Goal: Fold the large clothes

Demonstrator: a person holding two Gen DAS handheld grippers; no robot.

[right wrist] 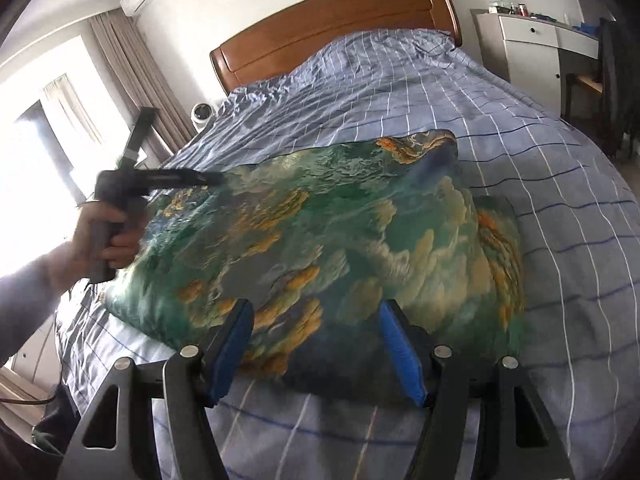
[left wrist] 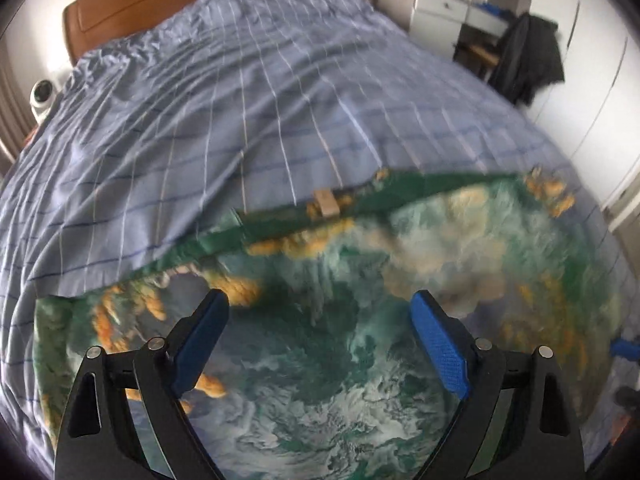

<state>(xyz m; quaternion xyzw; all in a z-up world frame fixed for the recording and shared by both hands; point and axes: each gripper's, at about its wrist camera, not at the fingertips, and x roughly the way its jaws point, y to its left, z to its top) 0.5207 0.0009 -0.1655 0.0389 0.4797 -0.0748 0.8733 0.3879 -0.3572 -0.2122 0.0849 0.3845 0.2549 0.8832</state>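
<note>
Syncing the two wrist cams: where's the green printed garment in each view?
Left wrist: the green printed garment fills the lower half, under the open left tongs.
Right wrist: it lies across the centre, just beyond the open right tongs.
Shared landmark: the wooden headboard, top of both views, behind the blue checked bedspread.

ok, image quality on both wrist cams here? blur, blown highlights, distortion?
Left wrist: motion blur smears the green-and-orange printed garment and the black clothes on the chair; the left tool stays sharp. Right wrist: the window is blown out, the left tool and hand are blurred against it. Both: fisheye bows the blue checked bedsheet.
</note>
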